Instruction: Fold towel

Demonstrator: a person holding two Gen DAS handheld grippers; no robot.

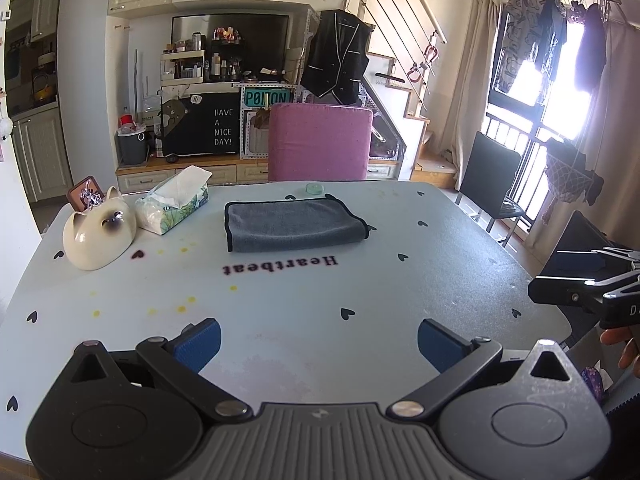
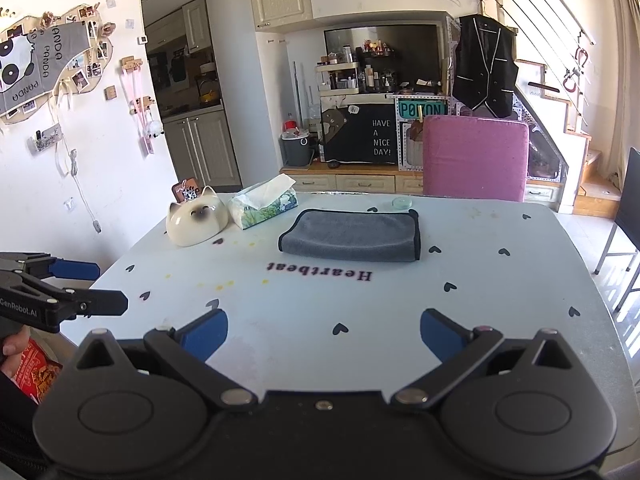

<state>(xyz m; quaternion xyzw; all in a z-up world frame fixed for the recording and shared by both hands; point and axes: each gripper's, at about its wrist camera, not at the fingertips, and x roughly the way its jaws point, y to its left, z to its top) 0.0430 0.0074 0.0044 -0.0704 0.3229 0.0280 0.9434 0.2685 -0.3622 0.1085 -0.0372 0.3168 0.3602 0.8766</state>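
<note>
The gray towel [image 1: 294, 224] lies folded on the table [image 1: 460, 280], in the middle of my left view. My left gripper [image 1: 318, 340] sits at the bottom of the frame with its jaws wide apart, well short of the towel and holding nothing. In my right view the towel [image 2: 352, 236] is also near the middle, above my right gripper [image 2: 324, 334], whose jaws are wide apart too. A cat jar [image 1: 100, 236] and a tissue pack [image 1: 174, 204] sit to the towel's left.
</note>
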